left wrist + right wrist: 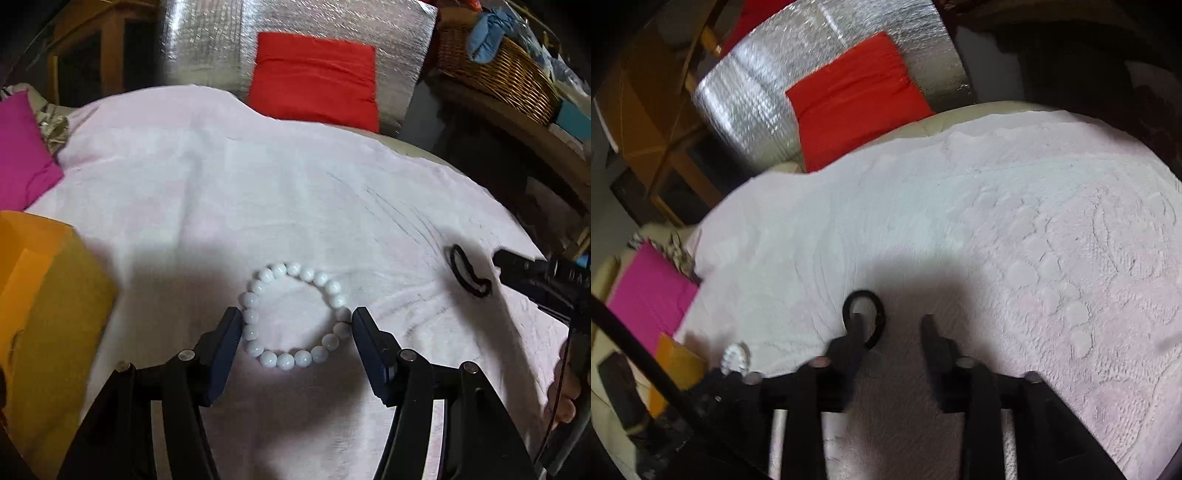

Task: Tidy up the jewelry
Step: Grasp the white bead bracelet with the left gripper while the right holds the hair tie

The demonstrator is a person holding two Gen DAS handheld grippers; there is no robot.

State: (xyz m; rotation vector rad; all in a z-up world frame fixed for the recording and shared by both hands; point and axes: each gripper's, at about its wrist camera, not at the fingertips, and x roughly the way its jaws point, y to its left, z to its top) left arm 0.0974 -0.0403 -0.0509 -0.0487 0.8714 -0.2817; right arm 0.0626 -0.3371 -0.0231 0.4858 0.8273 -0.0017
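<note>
A white bead bracelet [284,360] lies flat on the pale pink towel [258,192]. My left gripper [297,317] stands open around it, one finger on each side, the pads close to the beads without squeezing them. To the right a black hair tie [469,275] lies on the towel, and the right gripper's finger [517,262] comes in from the frame edge beside it. In the right wrist view my right gripper [892,319] is open; its left finger overlaps the hair tie [877,325], and nothing sits between the pads. The bracelet [737,356] shows at lower left.
An orange box [37,295] stands at the towel's left edge, a magenta cloth [22,155] behind it. A red cushion [314,77] leans on silver foil [207,44] at the back. A wicker basket [498,70] sits back right. A hand [565,387] shows at the right edge.
</note>
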